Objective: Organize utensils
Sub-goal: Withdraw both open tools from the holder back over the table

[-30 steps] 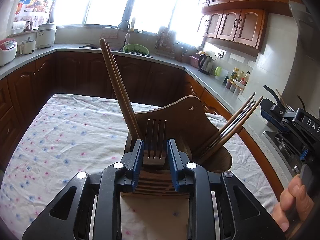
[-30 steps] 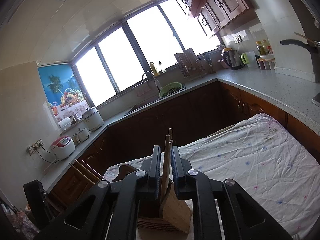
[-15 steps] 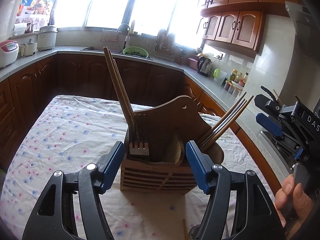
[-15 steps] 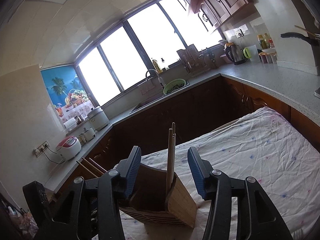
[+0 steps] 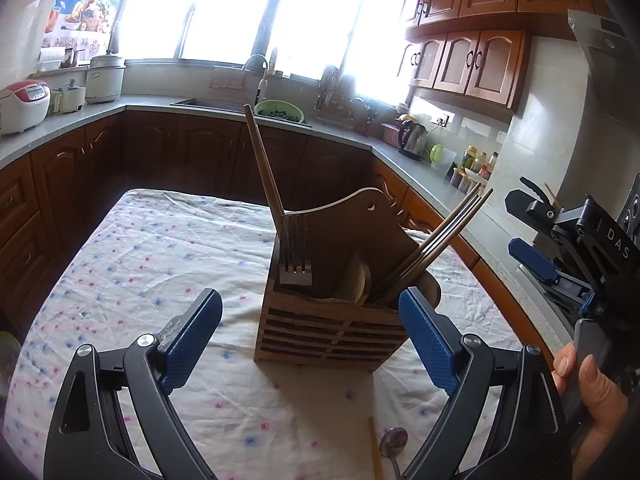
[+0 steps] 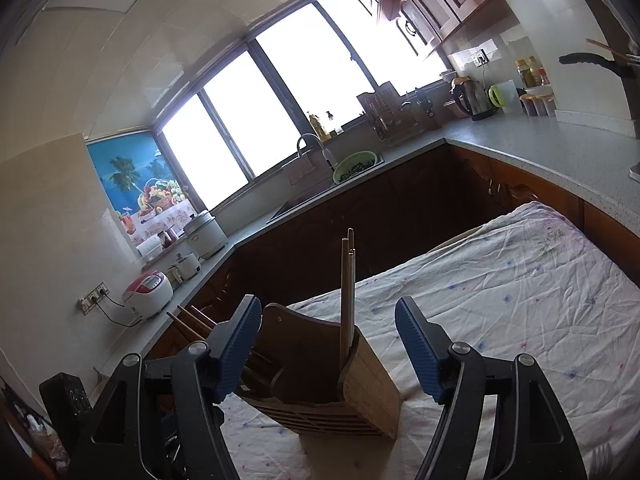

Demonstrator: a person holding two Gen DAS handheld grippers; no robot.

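Note:
A wooden utensil holder [image 5: 332,332] stands on the flowered tablecloth [image 5: 132,272]. In it stand a metal fork [image 5: 296,252], tines up, a pair of chopsticks [image 5: 262,168] leaning left, several chopsticks [image 5: 448,232] leaning right, and a pale wooden spoon [image 5: 356,280]. My left gripper [image 5: 310,340] is open and empty, just in front of the holder. My right gripper [image 6: 326,350] is open and empty, above the holder [image 6: 320,396] and its chopsticks [image 6: 347,288]; it also shows in the left wrist view [image 5: 560,240]. A metal spoon [image 5: 394,446] and one chopstick [image 5: 374,452] lie on the cloth.
Dark wood cabinets and a grey counter [image 5: 72,120] wrap round the table. On the counter are rice cookers [image 5: 22,106], a sink with a green colander [image 5: 280,110], a kettle [image 5: 414,140] and jars [image 5: 476,164]. The table's far edge [image 6: 500,220] is near the cabinets.
My left gripper let go of the fork, opened wide and drew back from the holder. My right gripper let go of the chopsticks, opened wide and drew back.

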